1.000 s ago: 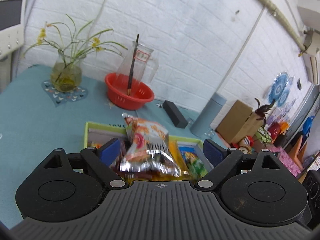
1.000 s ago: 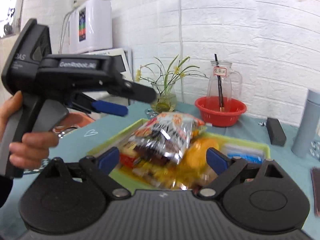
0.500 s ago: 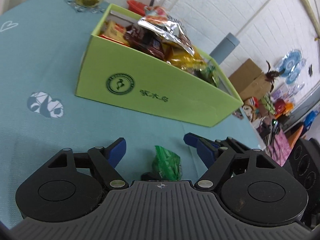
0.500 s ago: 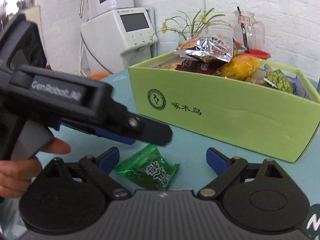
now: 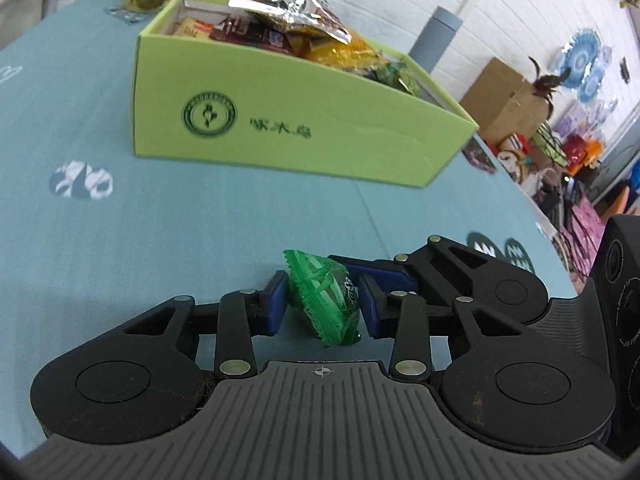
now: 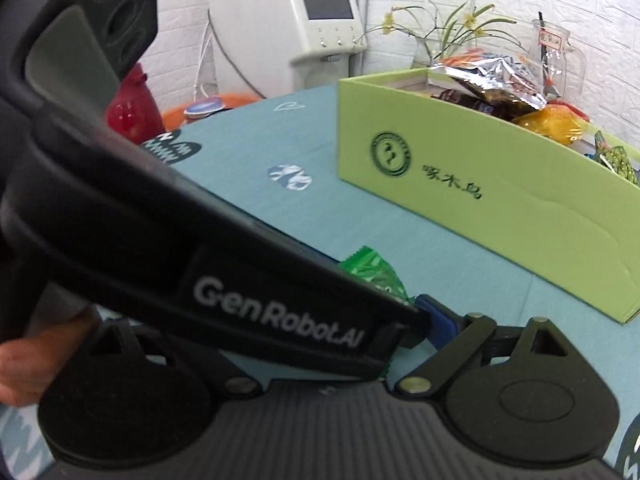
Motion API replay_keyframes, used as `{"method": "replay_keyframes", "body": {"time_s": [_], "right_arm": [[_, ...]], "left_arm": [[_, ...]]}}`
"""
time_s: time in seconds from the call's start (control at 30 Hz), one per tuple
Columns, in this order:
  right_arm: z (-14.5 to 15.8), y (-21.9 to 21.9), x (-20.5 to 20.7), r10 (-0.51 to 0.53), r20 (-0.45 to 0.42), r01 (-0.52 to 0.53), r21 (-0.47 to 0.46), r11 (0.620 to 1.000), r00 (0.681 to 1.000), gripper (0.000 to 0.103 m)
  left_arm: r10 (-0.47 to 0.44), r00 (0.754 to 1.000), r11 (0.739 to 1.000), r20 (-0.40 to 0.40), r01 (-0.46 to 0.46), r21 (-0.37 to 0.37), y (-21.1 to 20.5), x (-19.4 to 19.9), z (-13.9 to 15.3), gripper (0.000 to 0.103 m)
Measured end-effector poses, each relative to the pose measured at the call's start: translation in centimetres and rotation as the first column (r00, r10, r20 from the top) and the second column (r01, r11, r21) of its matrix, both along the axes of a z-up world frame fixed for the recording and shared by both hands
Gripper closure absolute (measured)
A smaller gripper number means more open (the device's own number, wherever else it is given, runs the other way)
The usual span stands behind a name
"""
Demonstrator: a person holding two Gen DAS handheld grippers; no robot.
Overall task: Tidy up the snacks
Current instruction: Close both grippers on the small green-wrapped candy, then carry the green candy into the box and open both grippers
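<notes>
Left gripper (image 5: pixel 323 304): jaws closing on a green candy wrapper (image 5: pixel 323 299), blue pads (image 5: pixel 276 306) at either side of it and touching or very nearly so. Candy rests low on the teal tablecloth (image 5: pixel 160 240), standing up between the pads.

Right gripper (image 6: pixel 400 320): jaws spread wide, nothing between them but the left tool's black body, which crosses in front. One blue pad (image 6: pixel 438 322) shows just beside the candy; the other is hidden. In the left wrist view its pad lies right behind the left gripper's right pad.

Ahead of both jaws, well apart from the candy: green box (image 5: pixel 304 128) heaped with snack packets (image 5: pixel 288 4), a silver foil bag on top. Beyond the box, a grey bottle (image 5: pixel 436 36) and a vase with flowers (image 6: pixel 436 40). A hand (image 6: pixel 36 360) grips the left tool's handle.
</notes>
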State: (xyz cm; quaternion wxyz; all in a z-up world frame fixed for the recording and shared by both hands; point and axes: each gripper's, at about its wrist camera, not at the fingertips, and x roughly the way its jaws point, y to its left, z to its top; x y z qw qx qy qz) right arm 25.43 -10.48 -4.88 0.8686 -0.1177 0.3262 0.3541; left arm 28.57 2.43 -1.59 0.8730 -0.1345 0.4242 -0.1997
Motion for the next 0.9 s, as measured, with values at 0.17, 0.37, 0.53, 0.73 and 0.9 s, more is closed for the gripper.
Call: {"method": "replay_keyframes", "body": {"time_s": [0.17, 0.37, 0.53, 0.73, 0.9], "right_arm": [[0.2, -0.5, -4.3, 0.017, -0.016, -0.017, 0.014, 1.000, 1.000, 0.010], [1.3, -1.4, -7.8, -0.026, 0.027, 0.025, 0.031, 0.999, 0.999, 0.010], [1.4, -1.3, -8.0, -0.057, 0.041, 0.056, 0.012, 0.998, 0.998, 0.010], [0.5, -0.6, -8.0, -0.052, 0.050, 0.052, 0.006, 0.999, 0.997, 0.042], [1.4, -0.9, -8.0, -0.066, 0.052, 0.065, 0.015, 0.998, 0.996, 0.045]], "left_arm": [[-0.037, 0.999, 0.999, -0.002, 0.037, -0.006, 0.4, -4.2, 0.1, 0.086], [-0.021, 1.000, 1.000, 0.010, 0.021, -0.016, 1.4, -6.5, 0.7, 0.072], [-0.003, 1.000, 0.999, 0.010, 0.004, -0.054, 2.1, -6.9, 0.8, 0.065], [-0.012, 1.000, 0.998, -0.003, 0.012, -0.055, 2.0, -7.1, 0.1, 0.086], [-0.024, 1.000, 0.993, -0.016, 0.022, -0.116, 2.2, -6.4, 1.0, 0.087]]}}
